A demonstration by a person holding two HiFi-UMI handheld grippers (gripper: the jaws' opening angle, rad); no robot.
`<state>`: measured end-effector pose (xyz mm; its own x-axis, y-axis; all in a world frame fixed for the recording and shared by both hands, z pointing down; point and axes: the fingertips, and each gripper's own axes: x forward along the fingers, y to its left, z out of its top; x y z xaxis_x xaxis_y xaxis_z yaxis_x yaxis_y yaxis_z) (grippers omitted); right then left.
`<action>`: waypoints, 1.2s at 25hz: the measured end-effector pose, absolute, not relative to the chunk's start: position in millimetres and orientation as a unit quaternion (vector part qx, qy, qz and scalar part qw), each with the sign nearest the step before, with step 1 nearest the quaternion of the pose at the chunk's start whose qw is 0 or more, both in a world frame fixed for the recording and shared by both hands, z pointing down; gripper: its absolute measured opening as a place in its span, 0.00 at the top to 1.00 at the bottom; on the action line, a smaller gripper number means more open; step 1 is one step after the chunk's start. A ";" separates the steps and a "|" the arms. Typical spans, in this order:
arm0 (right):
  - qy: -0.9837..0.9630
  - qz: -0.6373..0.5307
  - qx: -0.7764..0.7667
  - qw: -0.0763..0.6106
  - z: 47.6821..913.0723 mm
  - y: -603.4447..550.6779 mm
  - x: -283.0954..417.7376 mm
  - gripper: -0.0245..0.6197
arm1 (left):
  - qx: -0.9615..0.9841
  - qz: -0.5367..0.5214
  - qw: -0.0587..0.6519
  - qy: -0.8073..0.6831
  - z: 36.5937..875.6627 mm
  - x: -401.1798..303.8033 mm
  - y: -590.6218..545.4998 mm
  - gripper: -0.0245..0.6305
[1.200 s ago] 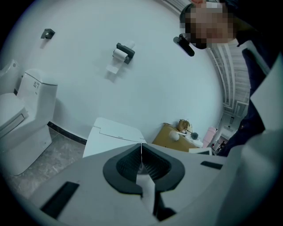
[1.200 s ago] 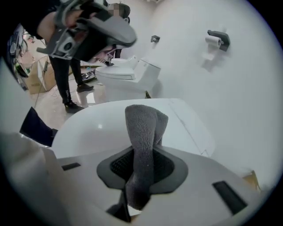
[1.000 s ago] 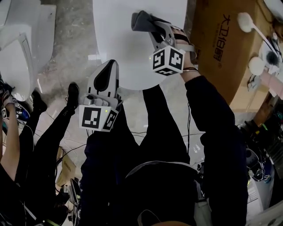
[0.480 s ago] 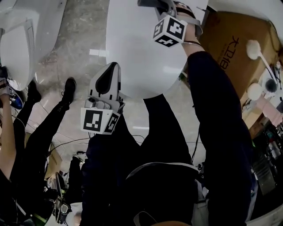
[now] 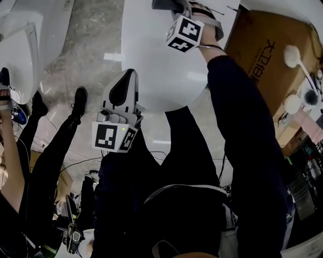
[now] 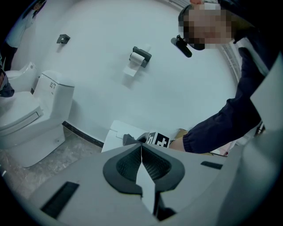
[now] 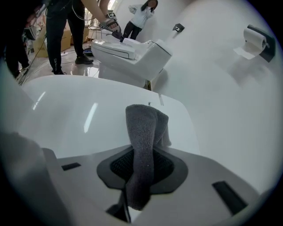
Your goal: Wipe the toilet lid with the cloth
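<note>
The white toilet lid (image 5: 151, 55) is closed and fills the upper middle of the head view; the right gripper view shows it as a glossy toilet lid (image 7: 84, 119) under the jaws. My right gripper (image 7: 143, 132) is shut on a grey cloth (image 7: 143, 145), whose folded end rests on the far part of the lid. In the head view the right gripper (image 5: 169, 5) is at the top edge, over the lid's far end. My left gripper (image 5: 123, 83) hovers at the lid's near left rim, shut with nothing between its jaws, which meet in the left gripper view (image 6: 141, 154).
A cardboard box (image 5: 262, 55) stands right of the toilet. A second white toilet (image 5: 22, 45) is at the left, with another person's legs and shoes (image 5: 81, 101) on the marble floor. A toilet-paper holder (image 6: 140, 55) hangs on the white wall.
My right gripper has carried the cloth from the lid's middle toward its far end. The head view has shifted. The left gripper has stayed by the near rim.
</note>
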<state>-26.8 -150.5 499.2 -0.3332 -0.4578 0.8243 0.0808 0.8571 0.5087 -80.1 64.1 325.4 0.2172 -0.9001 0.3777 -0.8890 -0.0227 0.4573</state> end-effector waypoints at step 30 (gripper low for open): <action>-0.780 -0.167 0.028 0.603 515.6 151.2 16.7 0.83 | 0.751 0.001 0.306 -0.585 321.9 -93.4 138.3 0.94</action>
<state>16.7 151.2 515.6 -0.2708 -0.2441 0.9312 0.1580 0.9429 0.2931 -93.4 138.3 321.9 0.3156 -0.8780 0.3600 -0.8793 -0.1279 0.4587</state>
